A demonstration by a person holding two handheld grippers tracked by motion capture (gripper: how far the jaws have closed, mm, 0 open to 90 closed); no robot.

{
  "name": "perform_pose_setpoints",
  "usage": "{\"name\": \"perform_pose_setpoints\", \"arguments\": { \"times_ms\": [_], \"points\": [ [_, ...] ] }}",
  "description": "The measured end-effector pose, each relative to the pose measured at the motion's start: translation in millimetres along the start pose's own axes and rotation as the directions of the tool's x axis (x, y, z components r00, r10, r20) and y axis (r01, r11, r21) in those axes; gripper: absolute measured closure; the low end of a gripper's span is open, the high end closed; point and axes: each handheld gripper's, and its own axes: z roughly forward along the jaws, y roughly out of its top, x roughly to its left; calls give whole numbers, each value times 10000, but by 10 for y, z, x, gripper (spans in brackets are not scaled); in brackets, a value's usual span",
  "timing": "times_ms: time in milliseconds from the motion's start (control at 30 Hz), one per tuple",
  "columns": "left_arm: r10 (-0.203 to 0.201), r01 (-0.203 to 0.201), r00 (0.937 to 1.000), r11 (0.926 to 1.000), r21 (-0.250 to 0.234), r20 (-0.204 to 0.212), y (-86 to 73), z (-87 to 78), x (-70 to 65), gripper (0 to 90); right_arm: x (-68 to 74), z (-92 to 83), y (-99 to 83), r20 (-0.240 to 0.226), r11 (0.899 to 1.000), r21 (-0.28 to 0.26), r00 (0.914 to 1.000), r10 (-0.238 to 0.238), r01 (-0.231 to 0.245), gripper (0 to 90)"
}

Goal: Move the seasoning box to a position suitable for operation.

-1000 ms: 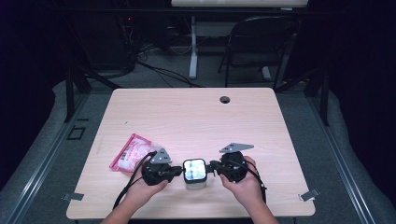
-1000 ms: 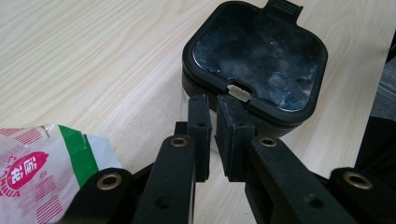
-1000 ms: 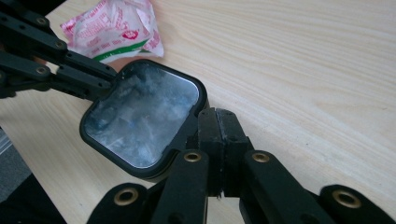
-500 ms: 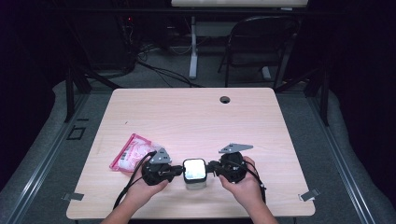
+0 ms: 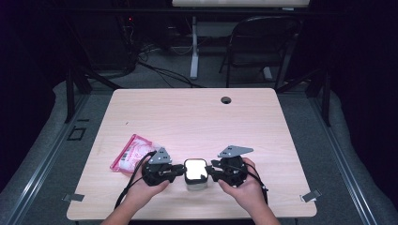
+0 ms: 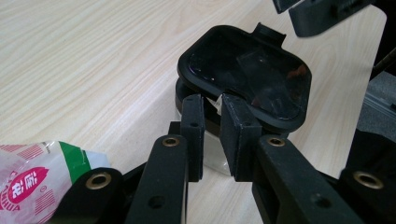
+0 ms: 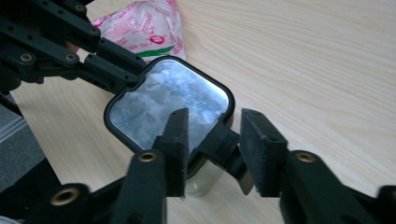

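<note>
A small clear container (image 5: 195, 172) with a black-rimmed see-through lid (image 6: 247, 79) stands near the table's front edge, between my two grippers. My left gripper (image 5: 179, 172) meets it from the left. Its jaws (image 6: 212, 100) sit almost together, pinching a white bit at the container's near rim, and they have just been opening slightly. My right gripper (image 5: 211, 172) comes in from the right. Its jaws (image 7: 215, 116) have just been opening and now stand apart on either side of the lid's black tab (image 7: 224, 140) without pressing it. The lid (image 7: 168, 102) rests tilted on the body.
A pink and white snack packet (image 5: 133, 152) lies just left of the left hand, close behind the left gripper (image 7: 116, 74). A cable hole (image 5: 226, 100) sits at the table's far side. Bare wood stretches behind the container.
Both hands and the container have stayed where they were. The right gripper's jaws look a little wider beside the lid than before.
</note>
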Motion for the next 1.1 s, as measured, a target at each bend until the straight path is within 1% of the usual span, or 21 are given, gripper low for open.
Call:
{"name": "perform_pose_setpoints", "arguments": {
  "times_ms": [33,100,133,200,233,267,333,367,433,467,533,567,600,633,667,733,767,800,867,933,1100],
  "points": [
    [-14,14,10000,10000,-22,10,0,-2,3,777,28,-4,-4,-62,9999,-70,9999,-96,96,573],
    [-84,84,10000,9999,-146,37,0,-3,11,772,36,-6,-6,-58,9997,-129,9998,-188,188,557],
    [-135,137,9999,9997,-226,95,6,-16,16,768,64,-12,-6,-132,9993,-143,9993,-359,357,526],
    [-178,182,9998,9994,-306,129,9,-18,19,766,93,-14,-8,-169,9985,-220,9986,-496,492,511],
    [-178,182,9998,9994,-306,129,9,-18,19,765,93,-14,-8,-169,9985,-220,9986,-496,492,511],
    [-168,169,9999,9997,-196,32,9,-14,24,765,128,-12,-9,-270,9976,-236,9974,-663,657,504],
    [-160,159,9998,9998,-150,-93,3,-1,30,766,140,-4,-12,-135,9969,-256,9971,-742,739,507],
    [-192,192,9998,9997,-118,-64,-1,0,34,767,133,1,-15,9,9968,-252,9971,-757,757,518],
    [-182,181,9998,9998,-82,-83,-5,3,44,771,98,9,-27,381,9979,-282,9977,-565,576,575],
    [-182,181,9998,9998,-82,-83,-5,3,44,776,98,9,-27,381,9979,-282,9977,-565,576,575],
    [-183,182,9997,9998,-59,-168,-10,11,49,787,42,15,-41,632,9991,-399,9980,-99,124,692],
    [-153,154,9997,9999,53,-182,-12,11,52,800,18,21,-46,657,9993,-361,9978,90,-67,718],
    [-84,89,9997,9998,189,-250,-18,23,55,839,-5,41,-54,637,9992,-316,9976,271,-252,743],
    [-84,89,9997,9998,189,-250,-18,23,55,853,-5,41,-54,637,9992,-316,9976,271,-252,743],
    [-33,47,9993,9992,386,-374,-27,37,58,865,-14,73,-65,662,9992,-251,9972,336,-320,776],
    [-60,75,9992,9992,394,-389,-34,46,58,877,-19,93,-73,652,9991,-69,9970,421,-417,805],
    [-74,90,9992,9991,418,-383,-39,52,59,877,-19,93,-73,652,9991,-69,9970,421,-417,805],
    [-16,37,9992,9987,512,-394,-47,62,61,880,-38,96,-79,488,9980,-114,9968,634,-629,825],
    [-33,55,9992,9984,555,-396,-54,72,63,882,-55,94,-82,394,9977,-114,9970,670,-666,826],
    [-36,57,9993,9984,560,-372,-57,78,64,883,-60,97,-90,310,9964,-195,9961,829,-823,827],
    [41,-20,9994,9979,645,-329,-61,98,49,886,-80,94,-101,230,9951,-257,9952,956,-950,830]
  ]
}}
